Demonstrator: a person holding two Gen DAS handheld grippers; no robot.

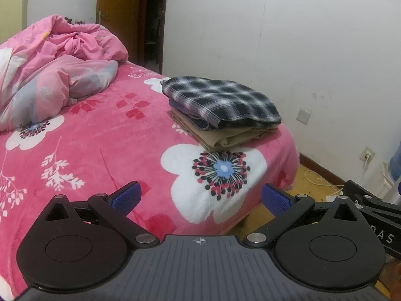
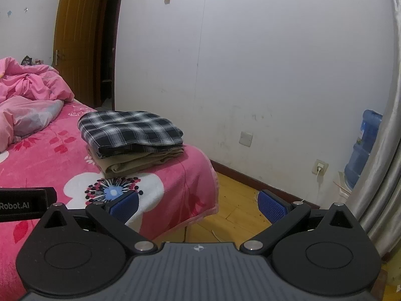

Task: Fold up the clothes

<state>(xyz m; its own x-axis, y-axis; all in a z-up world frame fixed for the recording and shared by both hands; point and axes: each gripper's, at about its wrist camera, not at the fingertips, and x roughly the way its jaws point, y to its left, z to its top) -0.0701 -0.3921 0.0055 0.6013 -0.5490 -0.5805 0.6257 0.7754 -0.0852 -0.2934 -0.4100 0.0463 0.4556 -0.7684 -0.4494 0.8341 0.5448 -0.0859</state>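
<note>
Left wrist view: left tongs (image 1: 200, 199) spread wide, blue pads apart, holding nothing, hovering over the near part of the bed (image 1: 105, 150). The folded stack (image 1: 223, 115) sits ahead and slightly right of them, at the bed's far right corner by the wall: plaid garment (image 1: 220, 97) on top, tan garment (image 1: 225, 135) underneath, long axis running from far-left to near-right. The crumpled pink quilt (image 1: 55, 60) lies far left, well apart. Right wrist view: right tongs (image 2: 198, 204) also gaping and empty, hanging past the bed edge over the wooden floor (image 2: 238, 210); here the stack (image 2: 132, 140) lies ahead and to the left. No loose garment shows near either tongs, so the folding looks done or between items. Which hand is nearer the stack cannot be told.
</note>
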